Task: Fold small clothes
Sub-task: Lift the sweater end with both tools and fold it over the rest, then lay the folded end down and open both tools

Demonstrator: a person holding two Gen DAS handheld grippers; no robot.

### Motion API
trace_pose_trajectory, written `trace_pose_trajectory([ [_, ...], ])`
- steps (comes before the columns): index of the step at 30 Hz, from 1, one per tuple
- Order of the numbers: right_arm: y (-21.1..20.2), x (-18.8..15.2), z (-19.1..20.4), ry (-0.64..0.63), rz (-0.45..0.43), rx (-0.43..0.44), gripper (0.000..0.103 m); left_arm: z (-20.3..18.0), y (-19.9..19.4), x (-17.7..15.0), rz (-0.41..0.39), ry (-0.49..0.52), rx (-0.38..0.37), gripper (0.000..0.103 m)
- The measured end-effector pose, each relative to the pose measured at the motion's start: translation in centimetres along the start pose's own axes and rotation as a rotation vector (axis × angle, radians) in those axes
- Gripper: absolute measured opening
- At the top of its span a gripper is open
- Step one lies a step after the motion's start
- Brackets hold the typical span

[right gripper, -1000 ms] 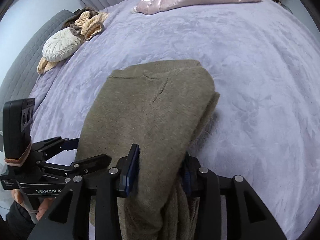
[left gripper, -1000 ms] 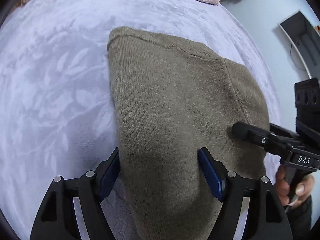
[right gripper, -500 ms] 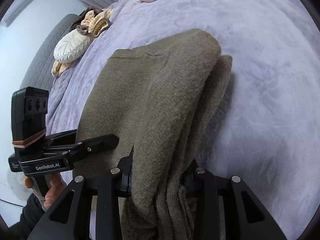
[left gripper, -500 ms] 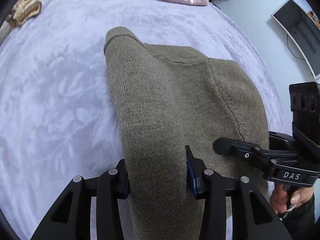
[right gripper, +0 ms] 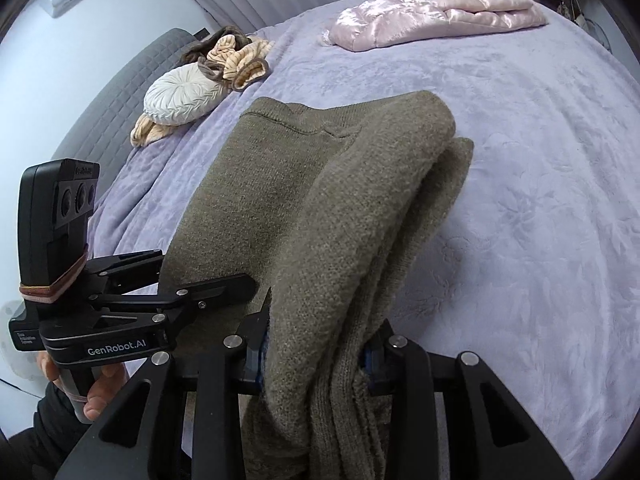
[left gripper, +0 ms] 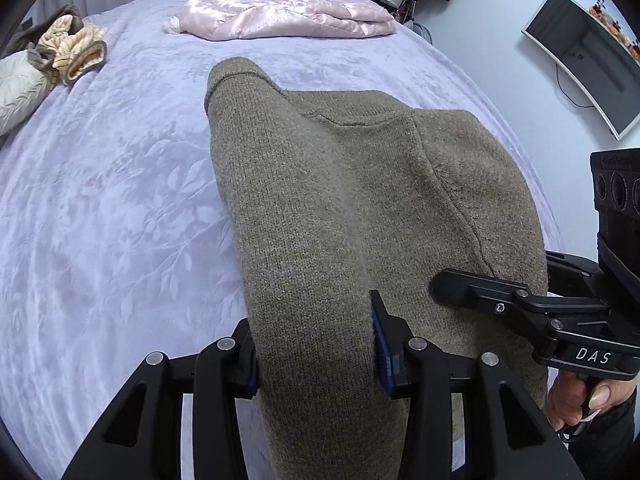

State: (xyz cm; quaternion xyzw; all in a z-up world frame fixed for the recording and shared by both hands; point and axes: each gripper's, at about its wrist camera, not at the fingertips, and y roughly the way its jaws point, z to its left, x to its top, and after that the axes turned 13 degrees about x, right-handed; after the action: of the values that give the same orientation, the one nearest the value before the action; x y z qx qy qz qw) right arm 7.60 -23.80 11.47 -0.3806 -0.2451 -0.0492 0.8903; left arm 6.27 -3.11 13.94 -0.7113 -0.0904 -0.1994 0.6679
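Observation:
An olive-brown knit sweater lies folded lengthwise on the lavender bedspread, its near end lifted. My left gripper is shut on a thick bunch of the sweater's left near edge. In the right wrist view the same sweater rises toward the camera, and my right gripper is shut on its layered right near edge. Each view shows the other gripper beside the cloth, held by a hand in a dark sleeve. The pads are mostly buried in the knit.
A folded pink satin quilt lies at the far side of the bed. A white round cushion and beige striped garments sit at the far left by a grey headboard. A monitor hangs on the right wall.
Both grippers closed on the sweater's near edge and lifted it off the bed; the cloth now bunches between the jaws and more of the room shows.

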Motion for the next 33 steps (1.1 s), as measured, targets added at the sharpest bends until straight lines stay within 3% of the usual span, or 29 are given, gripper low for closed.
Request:
trace_pose_trajectory([
  [8, -0.7, -3.0, 3.7, -0.034, 0.006, -0.009, 0.036, -0.2, -2.8, -4.7, -0.006, 0.010, 0.020, 0.044],
  [23, 0.4, -9.3, 6.8, -0.048, 0.055, -0.016, 0.036, -0.8, -1.5, -8.6, 0.032, 0.000, 0.047, 0.044],
  [32, 1.9, -11.6, 6.2, -0.016, 0.093, 0.009, 0.036, -0.6, 0.9, -10.8, 0.074, -0.008, 0.020, 0.045],
  [33, 2.1, -11.8, 5.9, -0.009, 0.097, 0.014, 0.036, -0.5, 1.3, -12.2, 0.078, -0.010, 0.021, 0.045],
])
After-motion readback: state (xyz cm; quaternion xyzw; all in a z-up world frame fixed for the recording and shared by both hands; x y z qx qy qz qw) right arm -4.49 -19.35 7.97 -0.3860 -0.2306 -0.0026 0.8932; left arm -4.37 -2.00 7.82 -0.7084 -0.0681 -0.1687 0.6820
